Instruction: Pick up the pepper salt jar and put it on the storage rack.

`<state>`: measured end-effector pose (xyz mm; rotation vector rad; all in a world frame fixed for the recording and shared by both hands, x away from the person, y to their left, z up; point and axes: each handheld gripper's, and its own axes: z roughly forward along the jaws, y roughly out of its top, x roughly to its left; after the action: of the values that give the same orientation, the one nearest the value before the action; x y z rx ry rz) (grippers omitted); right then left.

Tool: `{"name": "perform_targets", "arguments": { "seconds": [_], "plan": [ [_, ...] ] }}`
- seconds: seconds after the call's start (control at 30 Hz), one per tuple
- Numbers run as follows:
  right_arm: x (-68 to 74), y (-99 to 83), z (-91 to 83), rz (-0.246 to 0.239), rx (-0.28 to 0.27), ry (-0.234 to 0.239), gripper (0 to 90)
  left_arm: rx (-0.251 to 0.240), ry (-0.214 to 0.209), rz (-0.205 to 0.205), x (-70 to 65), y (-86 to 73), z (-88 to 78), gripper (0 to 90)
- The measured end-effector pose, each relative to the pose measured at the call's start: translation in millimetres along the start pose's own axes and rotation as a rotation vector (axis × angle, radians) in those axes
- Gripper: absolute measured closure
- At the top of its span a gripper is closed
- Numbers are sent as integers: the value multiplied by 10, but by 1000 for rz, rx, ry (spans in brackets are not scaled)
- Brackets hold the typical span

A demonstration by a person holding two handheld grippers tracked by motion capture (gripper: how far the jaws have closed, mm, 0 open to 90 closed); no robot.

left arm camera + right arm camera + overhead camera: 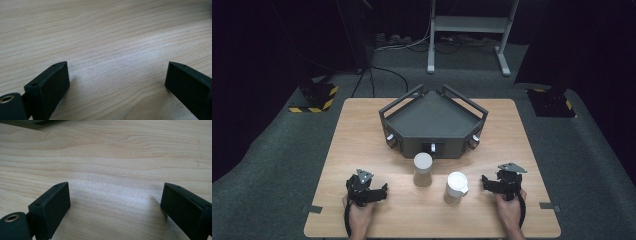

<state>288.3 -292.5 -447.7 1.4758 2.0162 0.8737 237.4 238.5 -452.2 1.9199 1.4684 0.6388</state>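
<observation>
Two small jars stand at the lower middle of the high view, between the grippers: a tan cylindrical jar with a flat white round lid point(422, 169) nearer the frame's centre, and a squat jar with a white spouted lid point(456, 187) just to its lower right. They stand close together but apart, both upright on the pale wooden table point(362, 130). Behind them, toward the upper middle of the frame, sits a dark grey three-cornered tray with raised rails point(433, 127), near the first jar but not touching it.

At lower left the left gripper point(371, 191) rests on the table in the person's hand, well apart from the jars. At lower right the right gripper point(492, 184) lies likewise, near the spouted jar yet clear of it.

In the left gripper view the left gripper point(117, 77) has its black jaws spread wide over bare wood grain, nothing between them. In the right gripper view the right gripper point(115, 198) stands equally wide and grips nothing.
</observation>
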Motion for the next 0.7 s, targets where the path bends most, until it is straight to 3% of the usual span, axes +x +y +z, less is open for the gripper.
{"name": "perform_targets", "arguments": {
  "seconds": [0.7],
  "plan": [
    [-2,4,2,2,1,0,87,11,1,-8,-2,28,14,37]
  ]
}}
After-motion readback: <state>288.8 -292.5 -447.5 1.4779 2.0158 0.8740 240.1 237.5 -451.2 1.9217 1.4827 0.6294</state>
